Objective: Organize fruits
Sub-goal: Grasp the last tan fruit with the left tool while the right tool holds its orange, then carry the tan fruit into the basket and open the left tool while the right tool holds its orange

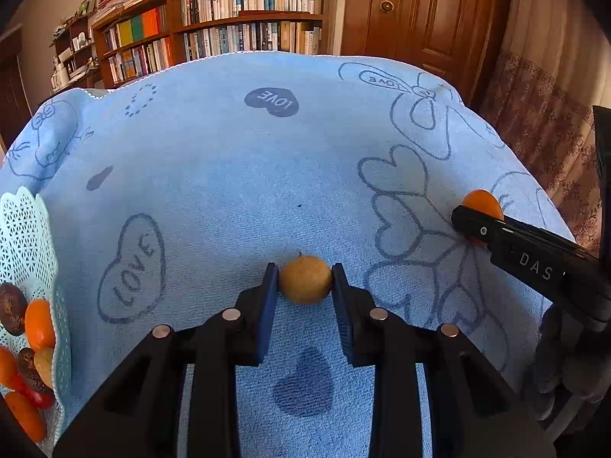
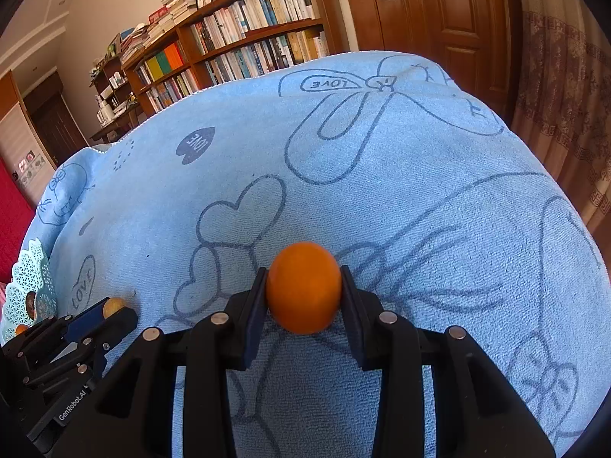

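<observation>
The left gripper point(image 1: 305, 280) pinches a yellow-brown fruit point(image 1: 305, 279) between its fingers on the blue towel point(image 1: 229, 175). The right gripper point(image 2: 303, 286) clamps an orange fruit point(image 2: 303, 286). A mesh basket point(image 1: 23, 236) holding fruits sits far left, the towel bare between.

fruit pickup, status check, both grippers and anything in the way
Left gripper shut on tan fruit. Right gripper shut on orange fruit. Basket at far left, already holding fruit. Blue towel between clear, nothing blocking.
</observation>
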`<action>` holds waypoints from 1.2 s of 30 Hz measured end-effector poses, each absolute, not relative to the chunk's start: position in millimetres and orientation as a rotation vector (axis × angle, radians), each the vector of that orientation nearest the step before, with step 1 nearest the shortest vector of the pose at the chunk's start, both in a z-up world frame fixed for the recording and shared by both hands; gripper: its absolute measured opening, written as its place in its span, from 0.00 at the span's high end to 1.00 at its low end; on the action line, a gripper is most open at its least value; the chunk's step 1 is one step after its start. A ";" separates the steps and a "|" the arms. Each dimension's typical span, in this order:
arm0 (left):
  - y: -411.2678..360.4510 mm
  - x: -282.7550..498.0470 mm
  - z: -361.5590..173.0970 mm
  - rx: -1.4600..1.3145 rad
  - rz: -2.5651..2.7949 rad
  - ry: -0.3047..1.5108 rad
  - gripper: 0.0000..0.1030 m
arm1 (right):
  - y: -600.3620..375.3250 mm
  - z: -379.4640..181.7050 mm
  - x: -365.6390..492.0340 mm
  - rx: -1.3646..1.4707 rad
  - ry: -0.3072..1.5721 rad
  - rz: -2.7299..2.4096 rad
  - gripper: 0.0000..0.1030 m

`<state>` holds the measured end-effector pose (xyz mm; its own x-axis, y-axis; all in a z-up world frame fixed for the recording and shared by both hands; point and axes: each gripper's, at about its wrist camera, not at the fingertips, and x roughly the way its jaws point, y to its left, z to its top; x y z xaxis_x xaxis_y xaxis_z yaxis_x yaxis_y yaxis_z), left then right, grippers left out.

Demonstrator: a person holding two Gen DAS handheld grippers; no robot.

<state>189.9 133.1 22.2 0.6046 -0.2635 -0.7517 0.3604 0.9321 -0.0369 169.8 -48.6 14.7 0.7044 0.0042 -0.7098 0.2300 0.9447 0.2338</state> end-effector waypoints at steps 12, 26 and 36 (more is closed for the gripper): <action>158.0 157.3 48.7 0.118 -0.280 0.765 0.72 | -46.1 24.2 161.1 0.297 0.723 -0.156 0.65; 229.1 131.6 94.6 0.059 -0.139 0.649 0.72 | -47.6 27.0 156.7 0.294 0.696 -0.168 0.65; 302.8 130.7 95.3 -0.016 0.003 0.657 0.72 | -47.8 27.9 153.3 0.293 0.689 -0.170 0.65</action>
